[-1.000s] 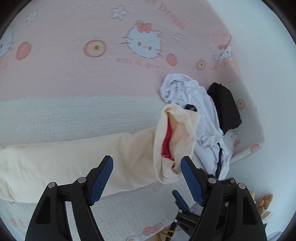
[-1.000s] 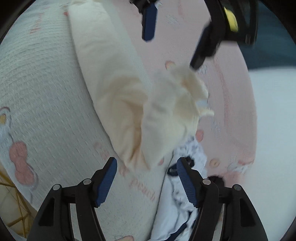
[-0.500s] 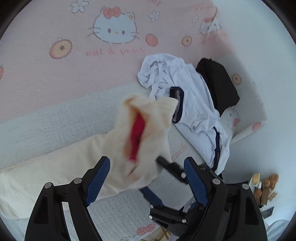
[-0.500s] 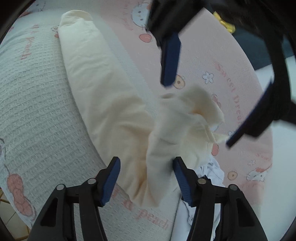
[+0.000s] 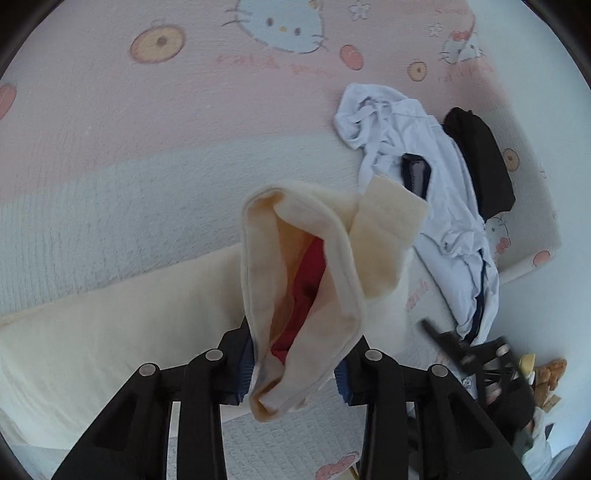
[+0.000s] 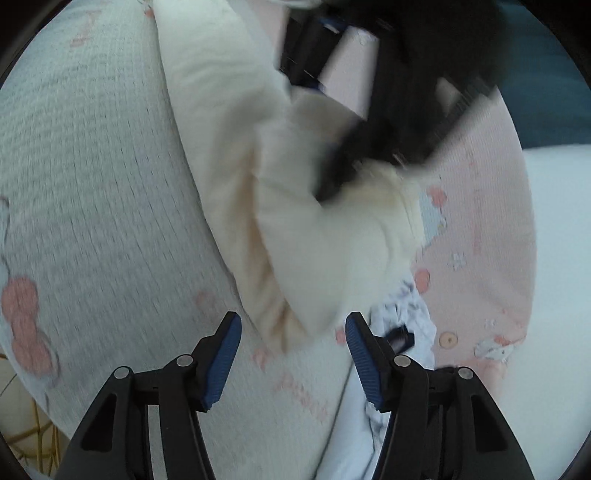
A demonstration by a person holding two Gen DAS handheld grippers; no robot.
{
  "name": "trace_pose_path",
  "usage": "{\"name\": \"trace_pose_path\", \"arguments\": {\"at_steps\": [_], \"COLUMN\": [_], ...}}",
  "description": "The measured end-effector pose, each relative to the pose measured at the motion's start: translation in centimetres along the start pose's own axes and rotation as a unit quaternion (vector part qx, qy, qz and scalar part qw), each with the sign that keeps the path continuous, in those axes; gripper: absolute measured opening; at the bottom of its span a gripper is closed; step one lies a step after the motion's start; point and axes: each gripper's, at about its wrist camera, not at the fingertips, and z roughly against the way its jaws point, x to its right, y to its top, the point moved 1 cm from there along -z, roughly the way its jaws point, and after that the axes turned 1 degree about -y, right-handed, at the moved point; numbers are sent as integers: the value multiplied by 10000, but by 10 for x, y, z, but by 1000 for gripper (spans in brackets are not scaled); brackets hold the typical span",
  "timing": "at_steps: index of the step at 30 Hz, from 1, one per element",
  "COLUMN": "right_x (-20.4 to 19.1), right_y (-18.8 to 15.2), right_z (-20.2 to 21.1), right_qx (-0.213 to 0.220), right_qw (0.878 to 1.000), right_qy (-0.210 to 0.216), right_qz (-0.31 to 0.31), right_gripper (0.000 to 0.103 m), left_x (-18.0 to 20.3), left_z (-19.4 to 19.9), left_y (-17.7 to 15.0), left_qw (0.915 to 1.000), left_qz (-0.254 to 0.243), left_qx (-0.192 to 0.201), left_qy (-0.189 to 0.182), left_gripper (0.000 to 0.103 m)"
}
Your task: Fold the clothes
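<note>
- Left wrist view: cream garment (image 5: 306, 295) stands bunched up between the pads of our left gripper (image 5: 295, 373); red lining (image 5: 306, 284) shows inside its open end.
- Left jaws have just been closing; the blue pads (image 5: 245, 369) now press the cream fabric from both sides, so we read it as gripped.
- The rest of the garment runs flat to the left across the bed (image 5: 147, 147), along its near edge.
- Right wrist view: same garment (image 6: 314, 240) lies diagonally on the bed (image 6: 92, 184), its raised end under the blurred black left gripper (image 6: 343, 166) at top.
- Our right gripper (image 6: 291, 350) has its jaws apart, nothing between the pads; the folded corner of the garment sits just ahead of them, not touching.
- Right jaws closed a little within the last second, still gaping.
- White shirt (image 5: 424, 158) with dark trim lies crumpled to the right of the cream garment, touching it; it also shows by the right gripper's right finger (image 6: 406, 306).
- Black garment (image 5: 480, 166) lies beyond the shirt, near the bed's corner.
- Bed cover is pink and pale with cartoon cat prints (image 5: 284, 26).
- Small toys (image 5: 546, 376) on the floor at lower right, too blurred to name.
</note>
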Motion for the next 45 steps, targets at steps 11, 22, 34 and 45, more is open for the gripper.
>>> {"name": "trace_pose_path", "arguments": {"at_steps": [11,22,34,45], "right_x": [87,96,82,88], "right_y": [-47,-81,-78,-48], "right_z": [-11,-46,-114,-108], "right_qx": [-232,110,239,129], "right_qw": [9455,7665,5316,5733], "right_qy": [1425,3079,4551,4539], "right_qz": [-2919,-5636,-7139,-6820], "right_gripper": [60,69,53,50], "left_x": [-19,-30,-38,-50], "left_z": [-5,-7,10,24], "left_y": [-12,-23,-36,-13], "left_qw": [9992,9959,9900,9833], "left_qz": [224,550,1001,1141], "left_qx": [184,419,516,1024], "left_qy": [-276,-576,-848,-985], "left_gripper": [34,34,36,78]}}
